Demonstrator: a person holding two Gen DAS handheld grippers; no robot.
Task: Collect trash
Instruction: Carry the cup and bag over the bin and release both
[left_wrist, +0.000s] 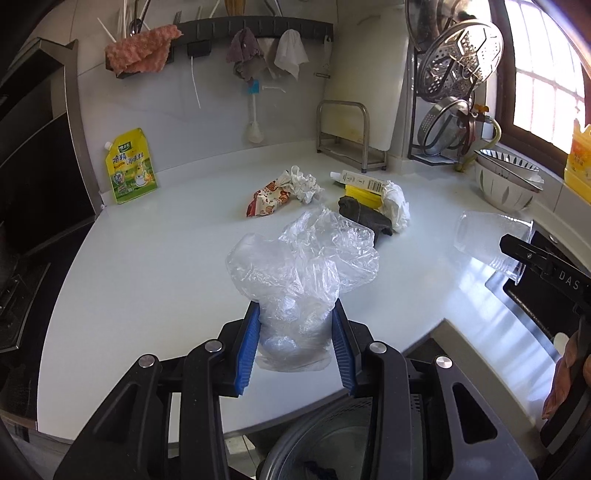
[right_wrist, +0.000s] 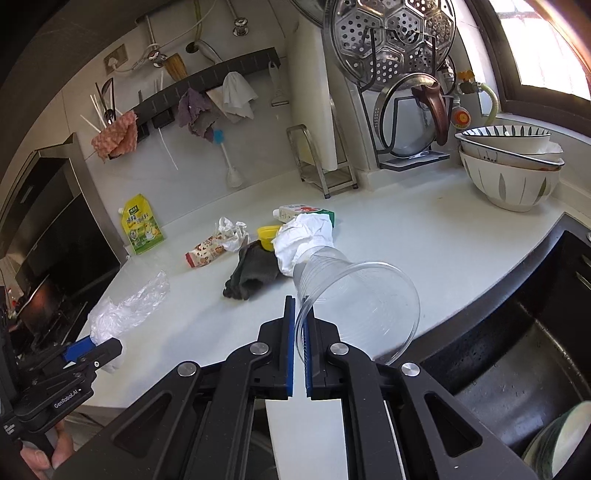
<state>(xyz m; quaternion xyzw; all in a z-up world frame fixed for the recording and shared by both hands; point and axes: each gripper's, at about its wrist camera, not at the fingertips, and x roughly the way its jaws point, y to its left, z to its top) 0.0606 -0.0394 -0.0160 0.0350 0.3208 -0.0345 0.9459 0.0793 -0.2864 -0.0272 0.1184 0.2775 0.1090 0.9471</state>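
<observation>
My left gripper (left_wrist: 295, 310) is shut on a crumpled clear plastic bag (left_wrist: 303, 266), held above the white counter (left_wrist: 155, 266); the same bag (right_wrist: 125, 306) shows at the left of the right wrist view. My right gripper (right_wrist: 300, 306) is shut on the rim of a clear plastic cup (right_wrist: 362, 299), which also appears at the right of the left wrist view as the cup (left_wrist: 487, 240). On the counter lie a red snack wrapper (left_wrist: 266, 201), crumpled white paper (left_wrist: 304, 184), a dark cloth (left_wrist: 365, 218), a white tissue (left_wrist: 397, 206), a yellow lid (right_wrist: 267, 234) and a small carton (right_wrist: 303, 212).
A yellow seasoning pouch (left_wrist: 129, 166) leans on the back wall. Stacked bowls (right_wrist: 511, 170) stand at the right, near a black sink (right_wrist: 517, 332). A metal rack (left_wrist: 347, 136) and pot lids (right_wrist: 395, 55) stand at the back. A round bin rim (left_wrist: 317, 454) lies below the counter edge.
</observation>
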